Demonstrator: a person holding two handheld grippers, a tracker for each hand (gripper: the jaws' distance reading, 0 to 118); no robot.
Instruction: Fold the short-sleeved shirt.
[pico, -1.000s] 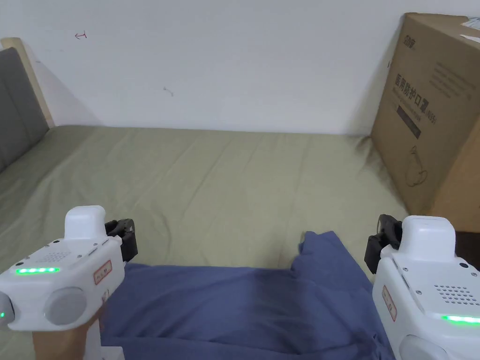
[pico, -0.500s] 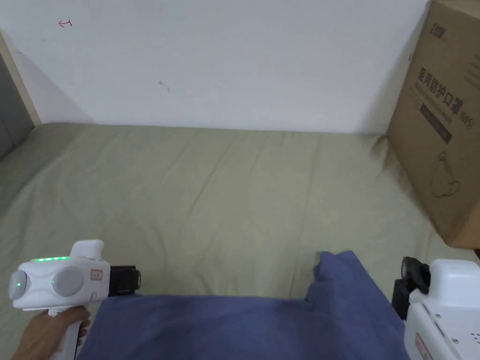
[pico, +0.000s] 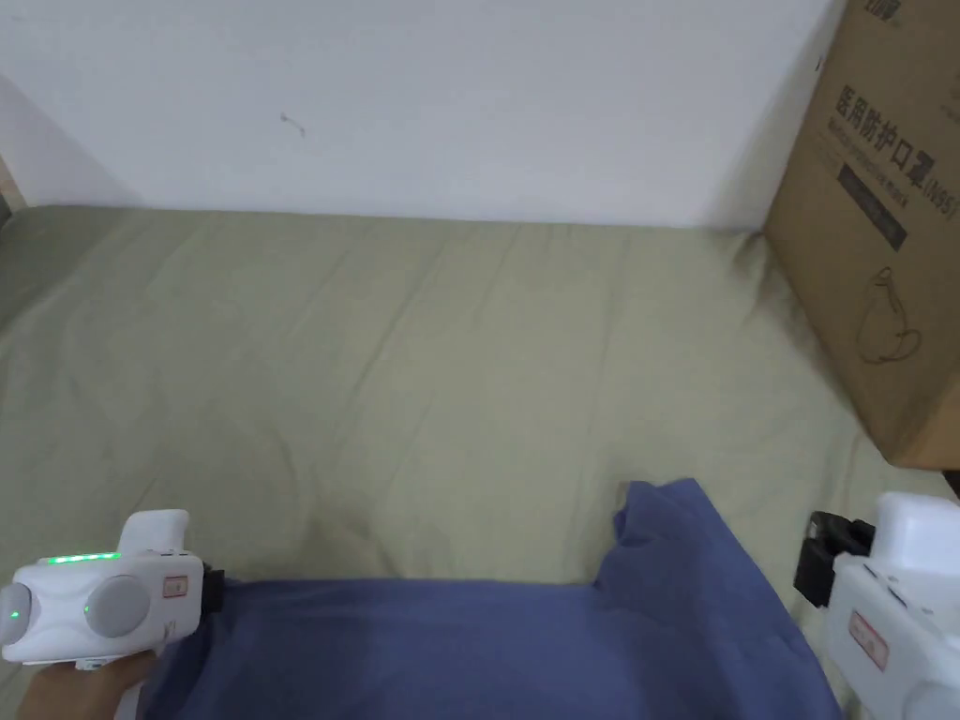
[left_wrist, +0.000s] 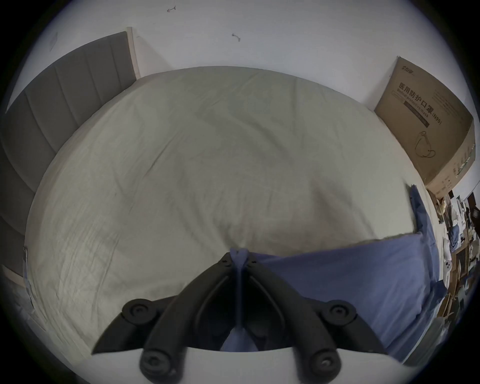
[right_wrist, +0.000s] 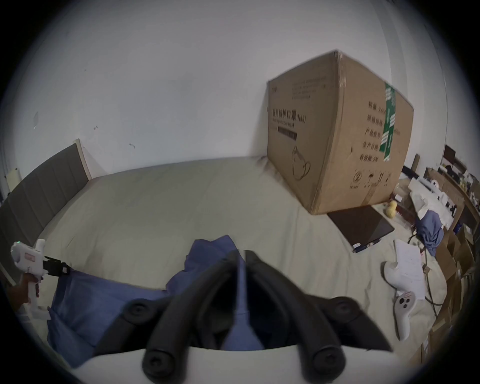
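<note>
Left gripper and right gripper each pinch blue shirt cloth between closed jaws. Over the last second the left has swung outward, edge now taut over the bed; likely ready to spread flat

I'm working in a bedroom that doubles as a storeroom. A wide bed under a wrinkled olive-green sheet fills the middle of my head view, pushed against a plain white wall. The left gripper view shows a grey padded headboard with vertical channels at upper left. A large brown cardboard carton with printed lettering stands on the bed at right. At the right edge of the right gripper view I see cluttered wooden shelving with boxes and papers.
</note>
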